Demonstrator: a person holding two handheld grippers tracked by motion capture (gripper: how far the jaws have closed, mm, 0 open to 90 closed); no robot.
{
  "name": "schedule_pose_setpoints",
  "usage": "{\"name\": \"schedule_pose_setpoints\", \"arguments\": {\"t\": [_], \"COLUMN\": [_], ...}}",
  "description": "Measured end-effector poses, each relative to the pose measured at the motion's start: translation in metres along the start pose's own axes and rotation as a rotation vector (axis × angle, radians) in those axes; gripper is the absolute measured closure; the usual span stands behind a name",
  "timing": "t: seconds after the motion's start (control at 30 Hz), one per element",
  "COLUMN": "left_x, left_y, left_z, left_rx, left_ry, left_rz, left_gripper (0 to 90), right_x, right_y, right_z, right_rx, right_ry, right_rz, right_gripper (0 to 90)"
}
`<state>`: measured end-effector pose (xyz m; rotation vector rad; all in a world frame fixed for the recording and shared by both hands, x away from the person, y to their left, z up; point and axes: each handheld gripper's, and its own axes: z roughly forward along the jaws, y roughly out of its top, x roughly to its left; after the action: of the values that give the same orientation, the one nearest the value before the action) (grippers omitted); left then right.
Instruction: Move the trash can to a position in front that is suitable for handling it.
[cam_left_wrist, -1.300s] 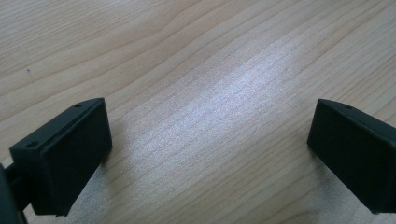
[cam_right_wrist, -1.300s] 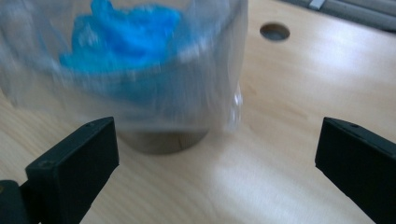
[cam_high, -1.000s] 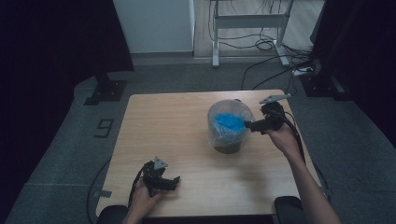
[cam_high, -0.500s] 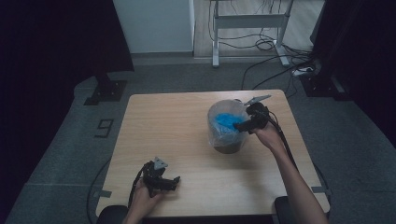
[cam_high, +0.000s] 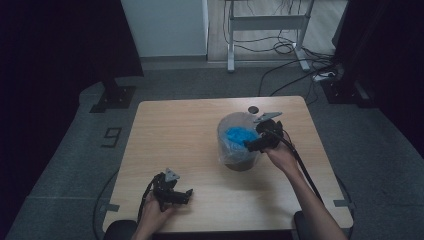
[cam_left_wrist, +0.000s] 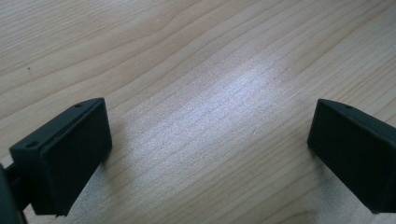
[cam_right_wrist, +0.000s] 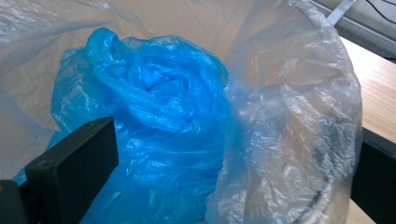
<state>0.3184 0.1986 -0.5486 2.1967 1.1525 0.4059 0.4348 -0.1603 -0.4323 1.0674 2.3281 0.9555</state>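
Observation:
A small bin (cam_high: 240, 161) lined with a clear plastic bag (cam_right_wrist: 299, 121) stands right of the table's middle. A crumpled blue plastic bag (cam_high: 234, 136) (cam_right_wrist: 149, 116) lies inside it. My right gripper (cam_high: 254, 144) (cam_right_wrist: 224, 182) is open at the bin's right rim. Its jaws stand wide apart, with the clear liner's edge and part of the blue bag between them, and grip nothing. My left gripper (cam_high: 176, 194) (cam_left_wrist: 208, 154) rests open on the wooden table (cam_high: 175, 135) near the front left, with bare wood between its jaws.
A small dark round object (cam_high: 253, 109) lies on the table just behind the bin. Cables trail from both grippers off the table's front edge. Beyond the table are a metal frame (cam_high: 265, 22) and loose cables on the floor.
My right gripper has moved left onto the bin's rim and slightly toward the person. The left gripper has stayed still.

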Motion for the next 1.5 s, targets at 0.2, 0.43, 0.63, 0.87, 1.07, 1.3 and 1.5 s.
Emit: {"name": "schedule_pose_setpoints", "arguments": {"t": [0.2,0.43,0.63,0.87,1.07,1.3,1.5], "left_x": [0.0,0.0,0.0,-0.001,-0.001,-0.001,0.0], "left_y": [0.0,0.0,0.0,0.0,-0.001,-0.001,-0.001], "left_z": [0.0,0.0,0.0,0.0,-0.001,-0.001,-0.001], "left_rx": [0.0,0.001,0.002,0.001,0.001,0.001,0.001], "left_ry": [0.001,0.003,0.002,0.003,0.003,0.002,-0.005], "left_rz": [-0.001,0.001,-0.001,-0.003,-0.003,-0.003,0.004], "left_gripper": [0.0,0.0,0.0,0.0,0.0,0.0,0.0], "right_x": [0.024,0.052,0.075,0.088,0.082,0.064,0.035], "right_y": [-0.002,-0.005,-0.008,-0.011,-0.008,-0.007,-0.026], "right_z": [-0.003,-0.009,-0.014,-0.018,-0.026,-0.058,-0.078], "right_rx": [-0.003,-0.009,-0.022,-0.034,-0.046,-0.097,-0.129], "right_ry": [0.021,0.043,0.062,0.076,0.082,0.076,0.045], "right_rz": [-0.019,-0.037,-0.06,-0.07,-0.074,-0.057,-0.008], "right_gripper": [0.0,0.0,0.0,0.0,0.0,0.0,0.0]}}
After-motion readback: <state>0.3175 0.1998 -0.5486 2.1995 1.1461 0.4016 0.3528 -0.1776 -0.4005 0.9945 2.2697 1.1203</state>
